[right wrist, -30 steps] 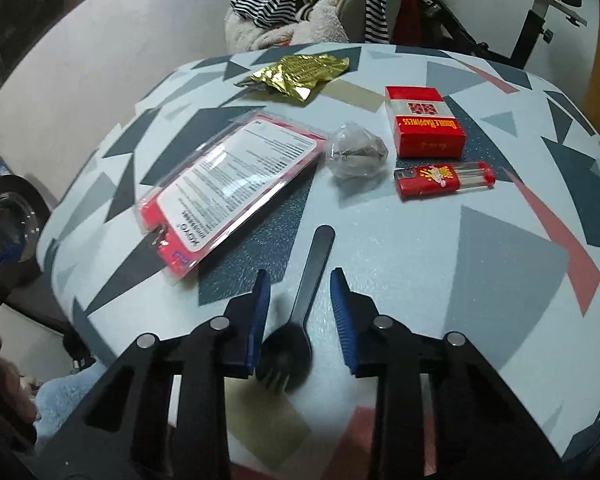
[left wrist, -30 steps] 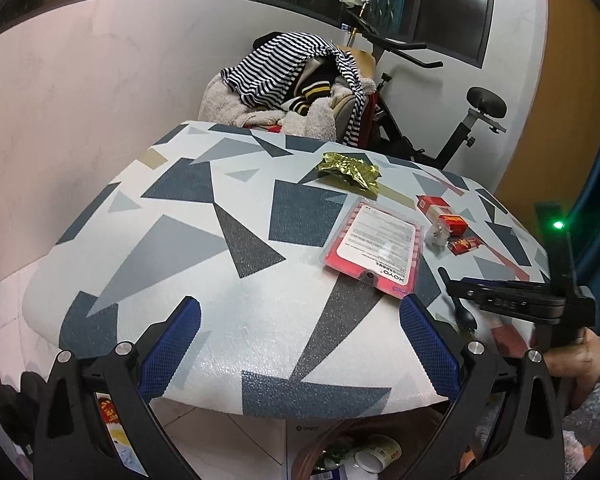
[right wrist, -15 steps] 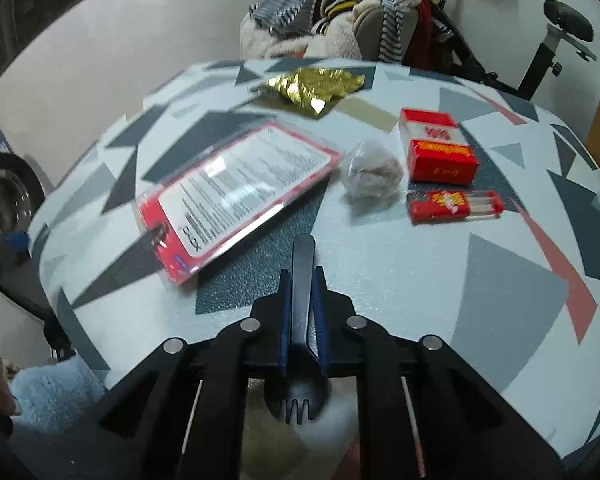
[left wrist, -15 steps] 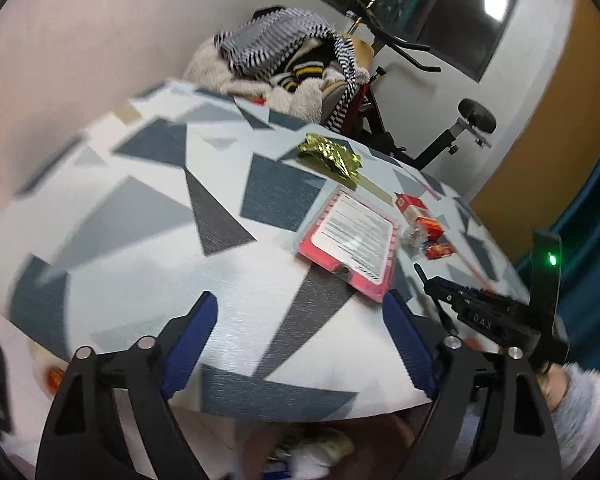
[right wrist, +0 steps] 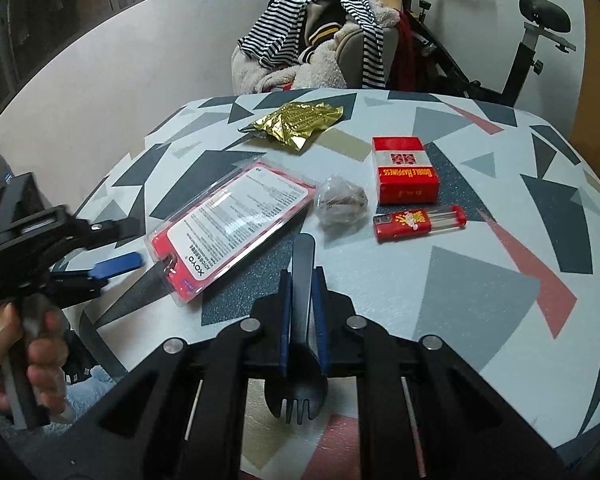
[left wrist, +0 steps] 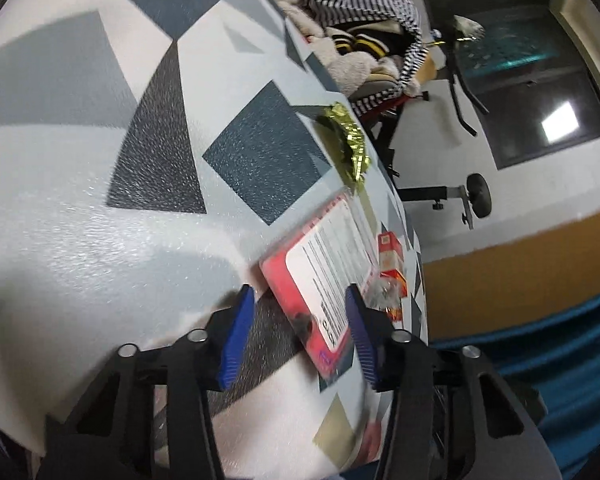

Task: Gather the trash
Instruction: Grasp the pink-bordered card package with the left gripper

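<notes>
Round table (right wrist: 480, 280) under a geometric-patterned cover, carrying all the trash. Largest piece on it — red blister pack (right wrist: 232, 228) with a white printed label, flat, near the table's left edge. Left gripper (left wrist: 296, 320) tilted over that pack's near end, blue pads (left wrist: 236, 336) either side of it, jaws just been closing yet not pressing on it (pack between them, apart from both). Right gripper (right wrist: 303, 308) clamped tight on the handle of a black plastic fork (right wrist: 300, 360), tines toward the camera, handle pointing out over the cover. Beyond the fork: red cigarette box (right wrist: 404, 176), gold foil wrapper (right wrist: 296, 124), crumpled clear wrapper (right wrist: 340, 204), red lighter (right wrist: 418, 222) — all apart from both grippers. Right view alone shows the hand (right wrist: 16, 356) gripping the left tool's handle; fork unseen in the left view.
</notes>
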A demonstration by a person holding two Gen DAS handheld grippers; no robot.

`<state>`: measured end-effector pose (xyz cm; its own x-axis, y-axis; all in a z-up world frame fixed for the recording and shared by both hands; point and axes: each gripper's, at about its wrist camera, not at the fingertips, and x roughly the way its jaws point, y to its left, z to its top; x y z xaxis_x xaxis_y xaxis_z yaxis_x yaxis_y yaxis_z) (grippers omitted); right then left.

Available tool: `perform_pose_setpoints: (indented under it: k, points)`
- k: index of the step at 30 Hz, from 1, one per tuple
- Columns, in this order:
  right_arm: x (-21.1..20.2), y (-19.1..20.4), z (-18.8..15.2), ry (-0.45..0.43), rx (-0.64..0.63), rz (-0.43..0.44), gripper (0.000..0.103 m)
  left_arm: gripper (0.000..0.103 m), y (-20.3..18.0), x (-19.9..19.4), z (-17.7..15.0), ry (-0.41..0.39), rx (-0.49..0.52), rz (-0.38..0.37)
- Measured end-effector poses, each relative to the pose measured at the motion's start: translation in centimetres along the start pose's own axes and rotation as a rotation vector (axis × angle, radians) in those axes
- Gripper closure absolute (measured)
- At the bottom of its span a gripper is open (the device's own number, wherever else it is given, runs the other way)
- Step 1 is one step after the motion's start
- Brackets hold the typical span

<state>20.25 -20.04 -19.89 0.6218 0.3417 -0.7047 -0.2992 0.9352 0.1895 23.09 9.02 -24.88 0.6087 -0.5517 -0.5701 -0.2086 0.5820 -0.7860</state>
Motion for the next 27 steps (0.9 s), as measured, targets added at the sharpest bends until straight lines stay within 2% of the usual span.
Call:
perform_pose_setpoints:
  k: [5,9,11,13,17,19,22,27]
  points:
    - [-0.1,-0.7,0.2,-0.005,0.017,0.001,0.089,0.079,-0.4,1.3,0.0,-0.014,0.012,0.034]
    - [-0.3,-0.9,0.0,-0.003,0.024,0.002,0.089,0.084,-0.3,1.6,-0.1,-0.022,0.026,0.043]
    - [-0.4,-1.0,-0.1,-0.001,0.022,0.001,0.089,0.091,-0.2,1.8,0.1,-0.020,0.022,0.048]
    - [-0.6,-1.0,-0.2,0.000,0.024,-0.001,0.089,0.092,-0.3,1.5,0.1,-0.033,0.038,0.060]
    - [-1.4,-1.4,-0.1,-0.011,0.033,0.001,0.089,0.097,-3.1,-0.4,0.4,-0.094,0.200,0.085]
    - [-2.2,-1.5,0.2,-0.027,0.031,0.001,0.089,0.098,-5.4,-2.0,0.7,-0.117,0.318,0.085]
    - [-3.0,-1.5,0.4,-0.048,0.031,0.003,0.089,0.098,-7.5,-4.2,0.7,-0.136,0.436,0.097]
    - [-5.2,-1.6,0.7,-0.088,0.036,0.011,0.089,0.098,-8.5,-7.1,0.7,-0.144,0.494,0.113]
